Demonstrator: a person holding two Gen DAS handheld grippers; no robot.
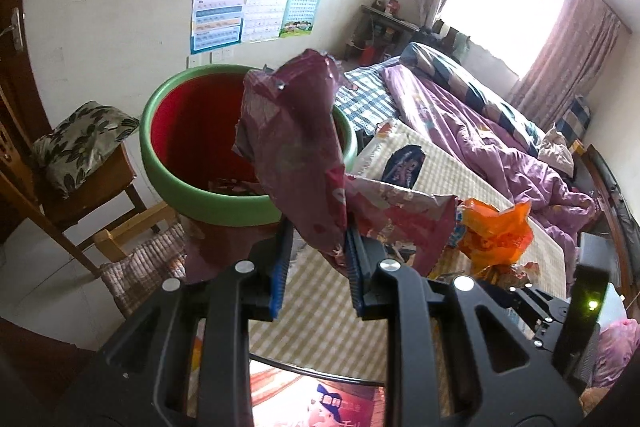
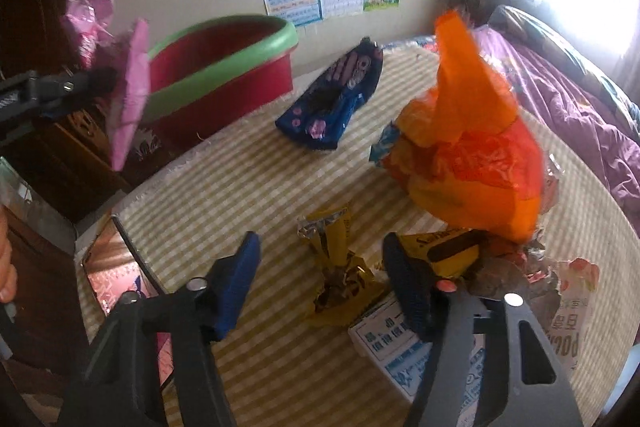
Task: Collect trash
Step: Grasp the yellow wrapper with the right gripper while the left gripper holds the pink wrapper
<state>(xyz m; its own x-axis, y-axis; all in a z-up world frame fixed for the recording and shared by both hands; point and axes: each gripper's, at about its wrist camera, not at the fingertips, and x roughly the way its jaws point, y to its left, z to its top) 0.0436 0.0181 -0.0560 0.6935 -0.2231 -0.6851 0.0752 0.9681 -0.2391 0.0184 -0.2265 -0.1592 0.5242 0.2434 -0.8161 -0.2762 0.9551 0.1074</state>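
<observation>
Left tongs (image 1: 316,255) clamp a purple wrapper (image 1: 296,147) before the bin (image 1: 248,205) (green-rimmed); right tongs (image 2: 320,259) gape over a yellow wrapper (image 2: 340,259).

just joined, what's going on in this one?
A person with two handheld grippers is clearing snack trash off a bed. The left gripper is shut on a purple wrapper, held up in front of the red bin with the green rim. The right gripper is open around a crumpled yellow wrapper on the checked mat. An orange bag and a dark blue packet remain.
</observation>
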